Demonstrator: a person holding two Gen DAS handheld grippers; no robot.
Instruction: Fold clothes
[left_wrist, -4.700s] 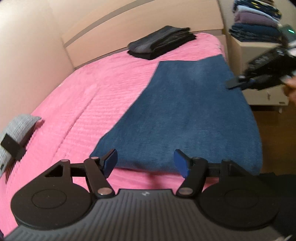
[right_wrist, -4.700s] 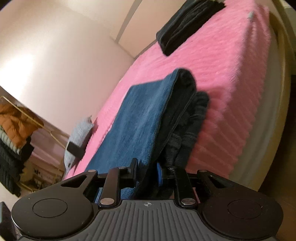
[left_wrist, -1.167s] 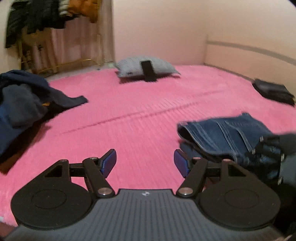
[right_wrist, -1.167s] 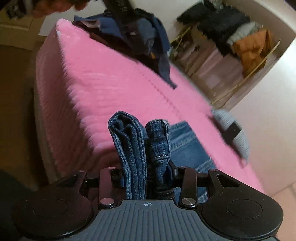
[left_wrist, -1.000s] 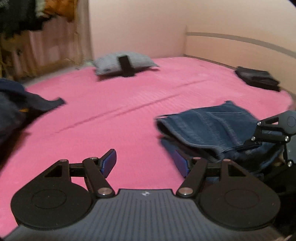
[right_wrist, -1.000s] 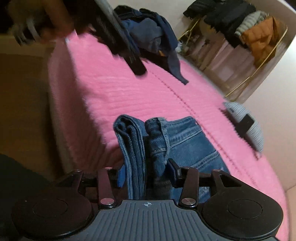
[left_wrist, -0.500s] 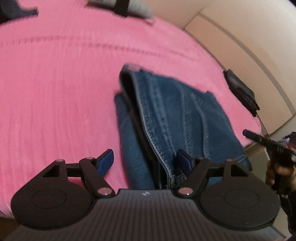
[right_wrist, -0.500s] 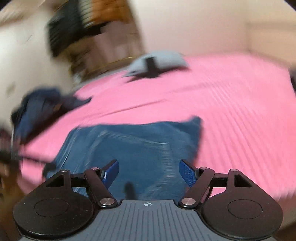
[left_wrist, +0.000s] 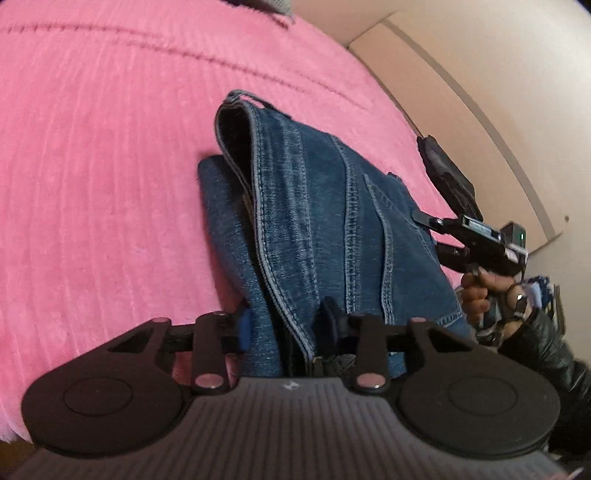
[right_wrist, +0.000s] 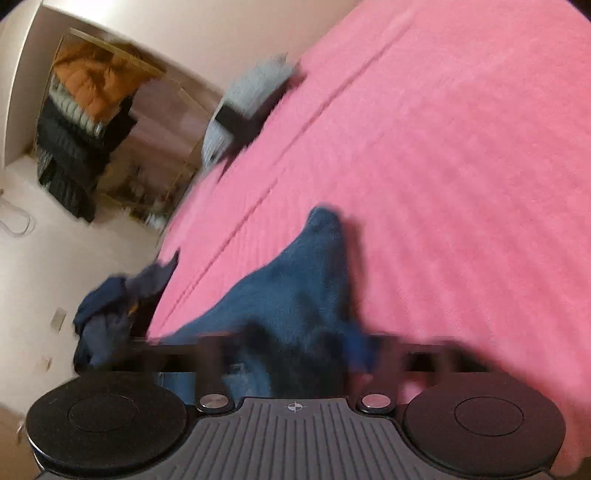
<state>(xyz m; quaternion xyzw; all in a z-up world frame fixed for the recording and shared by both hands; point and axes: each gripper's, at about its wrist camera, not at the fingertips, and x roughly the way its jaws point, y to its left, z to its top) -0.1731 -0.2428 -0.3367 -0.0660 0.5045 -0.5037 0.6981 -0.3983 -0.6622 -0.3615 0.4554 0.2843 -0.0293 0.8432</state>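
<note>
Jeans (left_wrist: 325, 221), folded, lie on the pink bed (left_wrist: 103, 166) at its near edge. Your left gripper (left_wrist: 284, 325) has its jaws clenched on the near end of the folded denim. Your right gripper (left_wrist: 439, 236) hangs at the jeans' right side; blur hides whether its jaws grip anything.
</note>
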